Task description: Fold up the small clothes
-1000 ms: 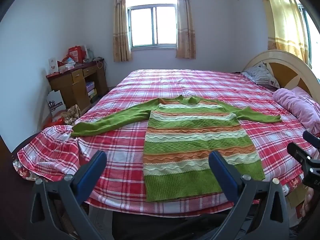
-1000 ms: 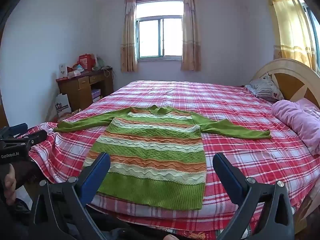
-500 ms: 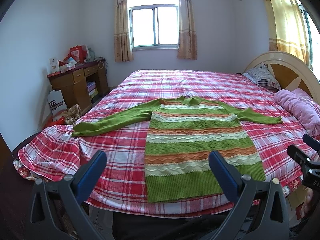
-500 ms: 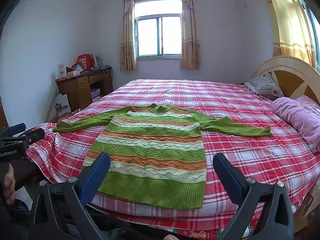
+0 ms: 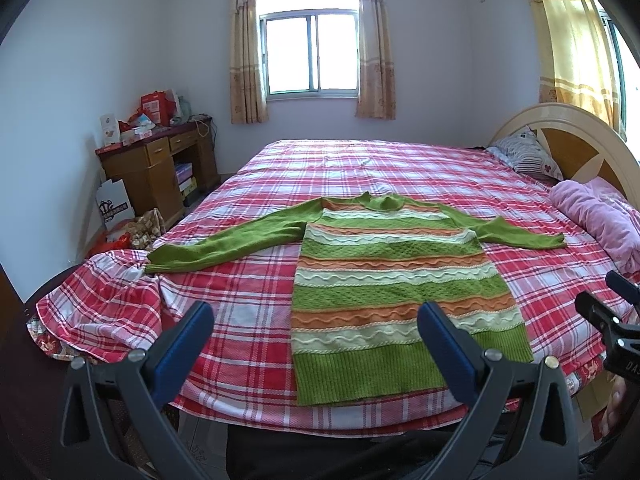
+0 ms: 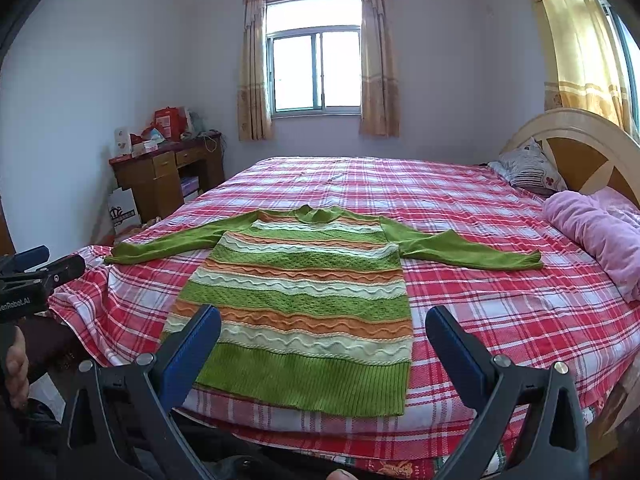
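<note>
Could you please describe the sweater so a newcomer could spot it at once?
On the large bed with the red plaid sheet, near its front edge, lies a knitted green, orange and cream striped sweater, flat, sleeves spread. Unlike the crumpled pink blanket, it is striped.

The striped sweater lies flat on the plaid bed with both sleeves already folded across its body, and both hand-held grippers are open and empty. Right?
Not quite. The sweater has both sleeves spread outward on the bed, unfolded, as the right wrist view shows. Left hand-held gripper and right hand-held gripper are open and empty.
</note>
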